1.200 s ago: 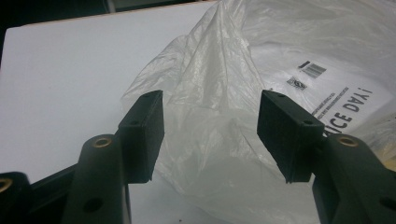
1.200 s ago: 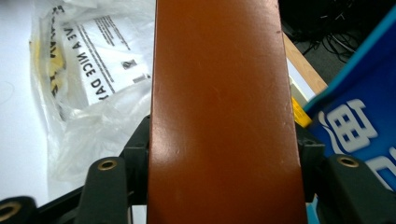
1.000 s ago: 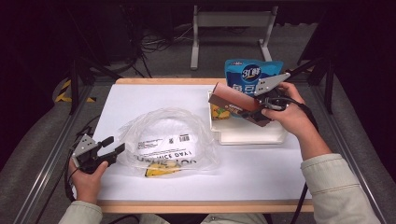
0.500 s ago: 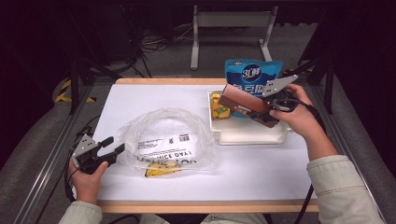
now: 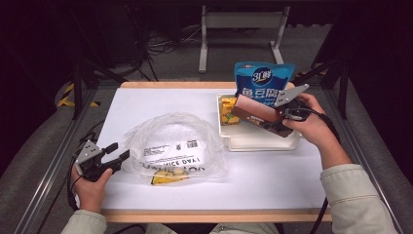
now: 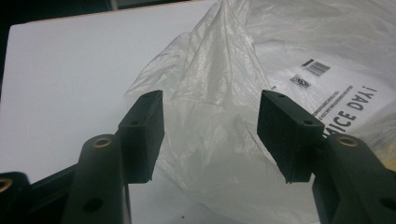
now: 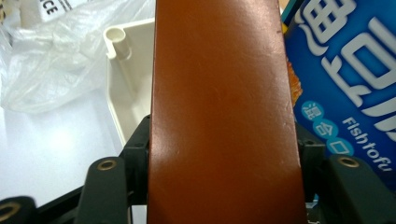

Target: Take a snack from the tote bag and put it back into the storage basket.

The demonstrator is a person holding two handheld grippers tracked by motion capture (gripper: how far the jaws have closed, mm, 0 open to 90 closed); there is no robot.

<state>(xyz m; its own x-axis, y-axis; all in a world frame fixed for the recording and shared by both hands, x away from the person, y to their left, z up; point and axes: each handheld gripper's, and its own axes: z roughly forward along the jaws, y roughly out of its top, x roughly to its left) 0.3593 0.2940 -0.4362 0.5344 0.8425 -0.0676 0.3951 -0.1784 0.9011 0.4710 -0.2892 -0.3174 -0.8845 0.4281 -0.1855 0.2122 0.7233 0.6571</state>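
High view has the right gripper (image 5: 278,118) clamped on a brown box (image 5: 258,115), a long flat carton held tilted above the cream tray (image 5: 253,141) at the table's right, just in front of the blue fish tofu pouch (image 5: 263,80) and beside some yellow packets (image 5: 227,109) in the tray's far-left corner. Right gripper view shows the jaws pressing the box's two narrow sides, its glossy brown face (image 7: 224,107) between them. It looks stiff and probably light, yet the smooth finish could slip, so holding it across the narrow sides near one end seems sound as long as the squeeze stays firm. The left gripper (image 5: 111,158) rests near the table's left edge, jaws spread and empty, at the rim of a crumpled clear plastic bag (image 5: 175,146). That film (image 6: 219,116) is limp and slippery; pinching a gathered fold would likely hold better than a single layer.
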